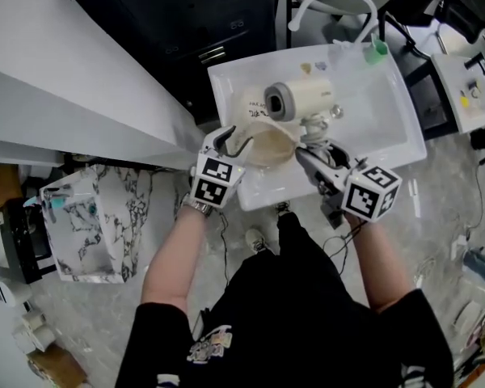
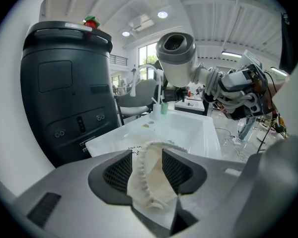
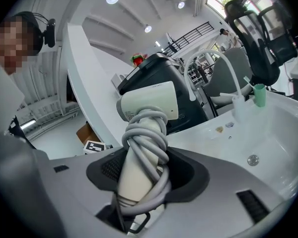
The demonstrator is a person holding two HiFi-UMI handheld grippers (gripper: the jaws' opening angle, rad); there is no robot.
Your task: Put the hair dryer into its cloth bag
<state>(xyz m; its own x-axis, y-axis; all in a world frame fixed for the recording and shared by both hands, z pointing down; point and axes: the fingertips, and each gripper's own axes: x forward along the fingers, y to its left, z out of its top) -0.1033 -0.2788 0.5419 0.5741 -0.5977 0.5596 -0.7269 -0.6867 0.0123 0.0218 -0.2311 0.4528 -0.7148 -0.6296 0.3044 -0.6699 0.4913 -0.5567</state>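
At far left, a marbled box (image 1: 97, 217) is seen on the floor. Next, the left gripper (image 1: 226, 145) (image 2: 148, 170) is clamped shut on the frilled rim of the cloth bag (image 1: 268, 142) (image 2: 150, 187), a fold of fabric pinched between its jaws. The bag is held over the front left rim of the white basin (image 1: 392, 132) (image 2: 188, 128), its mouth gaping. Just above it, the hair dryer (image 1: 301, 99) (image 2: 176, 58) (image 3: 149, 103) is carried over the basin, grey end turned toward the bag. Its handle, wound with the grey cord (image 3: 146, 138), is gripped between the wide-set jaws of the right gripper (image 1: 317, 162) (image 3: 141, 175). Whether dryer and bag touch cannot be told. A green cup (image 1: 378, 47) (image 3: 259, 94) stands at the basin's far right corner.
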